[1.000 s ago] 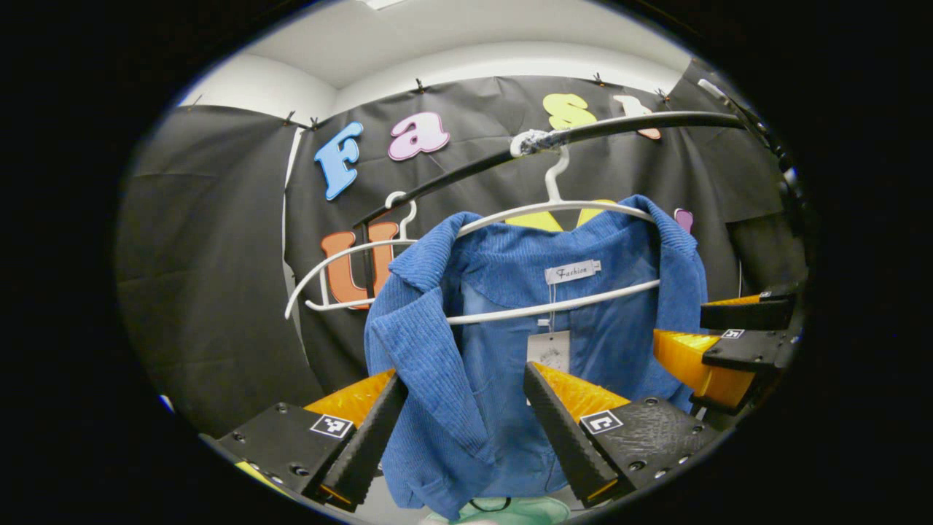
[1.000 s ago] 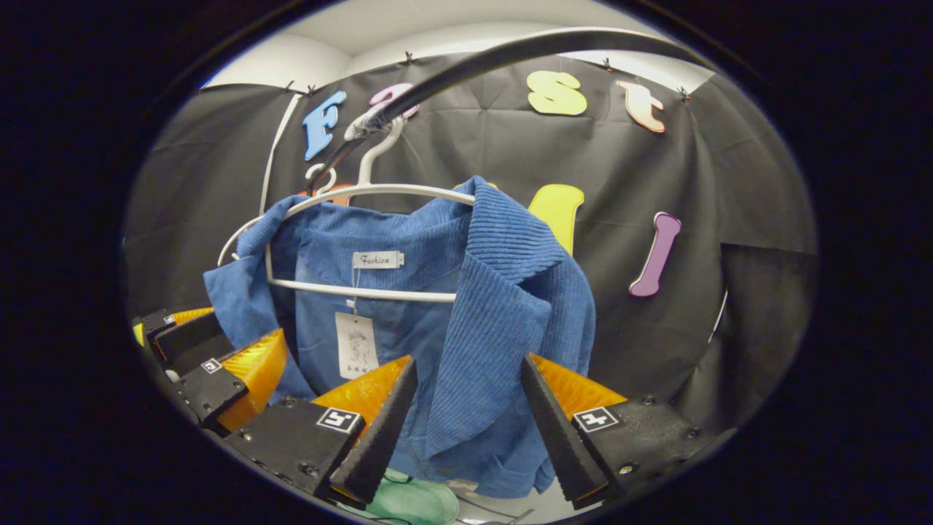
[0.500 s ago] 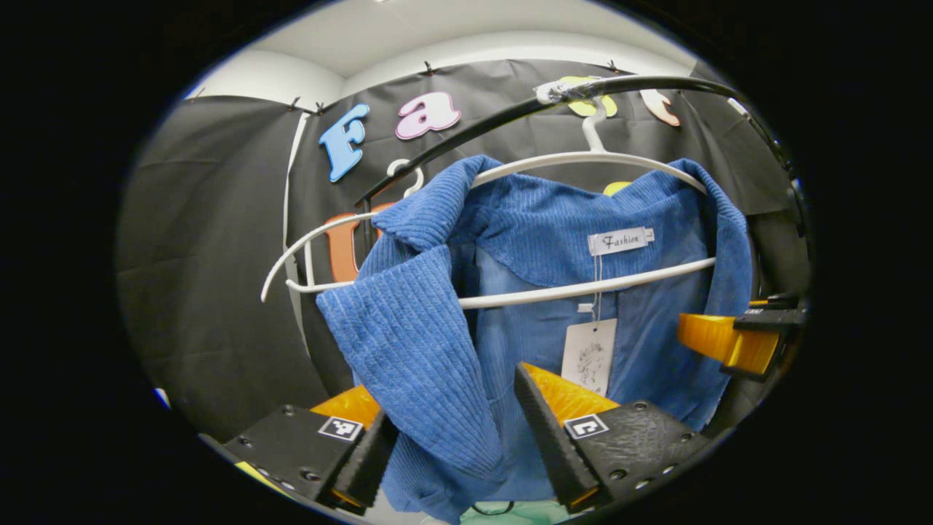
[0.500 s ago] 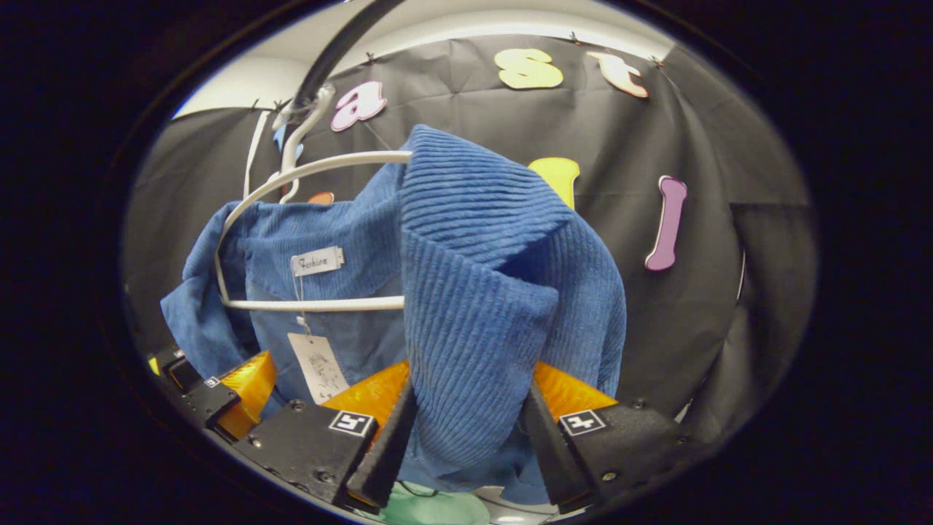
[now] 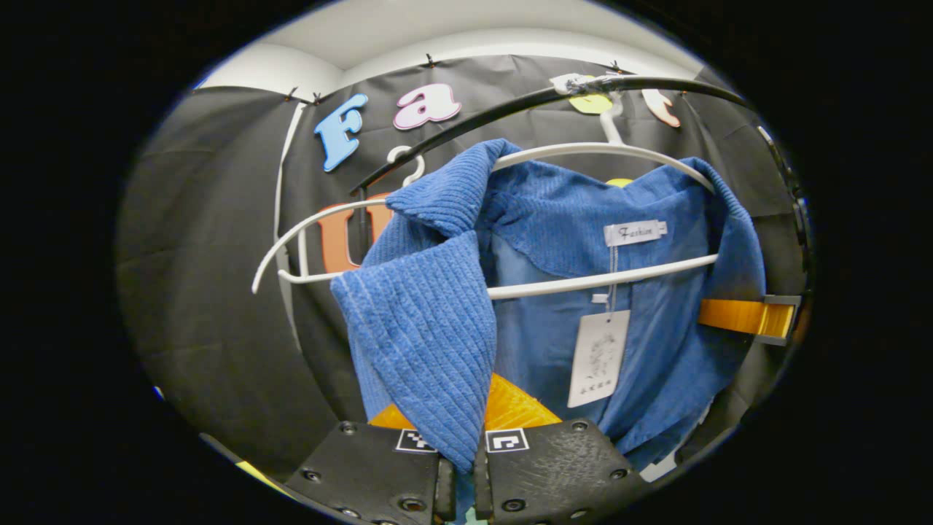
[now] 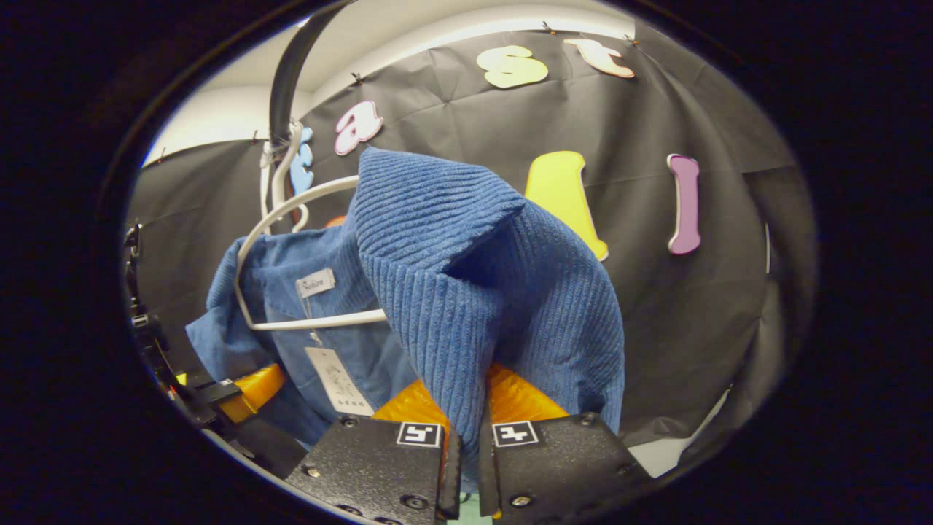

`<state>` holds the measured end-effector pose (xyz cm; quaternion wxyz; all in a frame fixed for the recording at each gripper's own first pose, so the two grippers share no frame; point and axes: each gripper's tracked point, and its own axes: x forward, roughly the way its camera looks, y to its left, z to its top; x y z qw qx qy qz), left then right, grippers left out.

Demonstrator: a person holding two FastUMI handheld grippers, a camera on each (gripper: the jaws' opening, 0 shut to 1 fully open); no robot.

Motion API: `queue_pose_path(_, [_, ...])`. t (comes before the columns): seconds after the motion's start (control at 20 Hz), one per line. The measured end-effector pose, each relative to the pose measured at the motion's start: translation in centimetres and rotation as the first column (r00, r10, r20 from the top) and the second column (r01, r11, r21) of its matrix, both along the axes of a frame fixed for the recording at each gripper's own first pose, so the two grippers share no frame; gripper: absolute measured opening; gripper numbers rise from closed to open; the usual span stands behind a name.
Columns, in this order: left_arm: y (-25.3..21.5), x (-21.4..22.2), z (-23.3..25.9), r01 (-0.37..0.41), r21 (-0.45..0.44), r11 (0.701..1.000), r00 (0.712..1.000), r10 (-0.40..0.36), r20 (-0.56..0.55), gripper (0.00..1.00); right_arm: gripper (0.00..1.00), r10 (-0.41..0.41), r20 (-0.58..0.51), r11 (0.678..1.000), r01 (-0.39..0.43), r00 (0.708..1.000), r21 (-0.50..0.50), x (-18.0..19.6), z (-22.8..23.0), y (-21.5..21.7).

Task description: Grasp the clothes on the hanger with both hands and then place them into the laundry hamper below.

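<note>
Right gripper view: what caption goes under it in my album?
The right gripper pinches the blue corduroy jacket hanging on the white plastic hanger.

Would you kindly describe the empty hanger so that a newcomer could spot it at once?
Start at the dark rail curving across the booth's wall. Two white hangers hook over it; the near one carries the blue corduroy jacket. The empty hanger hangs behind it, toward the left of the left gripper view, bare of any clothing.

Jacket [image 5: 583, 240] on hanger [image 5: 576, 149], hanger on rail [image 5: 503, 113]; wall behind.
</note>
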<state>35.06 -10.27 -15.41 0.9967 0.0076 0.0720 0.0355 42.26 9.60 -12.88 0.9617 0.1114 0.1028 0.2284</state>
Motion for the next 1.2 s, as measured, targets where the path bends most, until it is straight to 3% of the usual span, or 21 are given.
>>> queue_pose_path(0.05, [0.0,0.0,0.1,0.018,0.000,1.000,1.000,-0.018,0.001,0.00,0.12,0.037,-0.003,0.999,-0.037,0.999,0.014,-0.3,-0.1,0.1])
queue_pose_path(0.35, [0.1,-0.3,2.0,0.086,-0.076,0.993,0.995,-0.082,0.056,0.00,0.06,0.260,0.029,0.953,-0.261,0.965,0.154,-2.1,1.0,0.6])
queue_pose_path(0.7, [0.1,-1.0,5.5,0.152,-0.162,0.975,0.980,-0.127,0.152,0.00,0.06,0.399,0.074,0.869,-0.402,0.914,0.288,-3.7,3.2,0.9])
queue_pose_path(0.8, [-0.2,-1.1,6.8,0.190,-0.191,0.963,0.972,-0.157,0.177,0.00,0.06,0.449,0.096,0.817,-0.451,0.889,0.360,-4.7,4.5,1.0])
queue_pose_path(0.95, [0.1,-1.3,9.4,0.242,-0.219,0.945,0.954,-0.190,0.233,0.00,0.06,0.518,0.133,0.708,-0.510,0.845,0.489,-5.2,6.3,0.4])
queue_pose_path(1.2, [2.0,-0.8,12.8,0.295,-0.320,0.900,0.930,-0.193,0.313,0.00,0.06,0.545,0.194,0.586,-0.536,0.816,0.608,-5.1,9.4,-0.2])
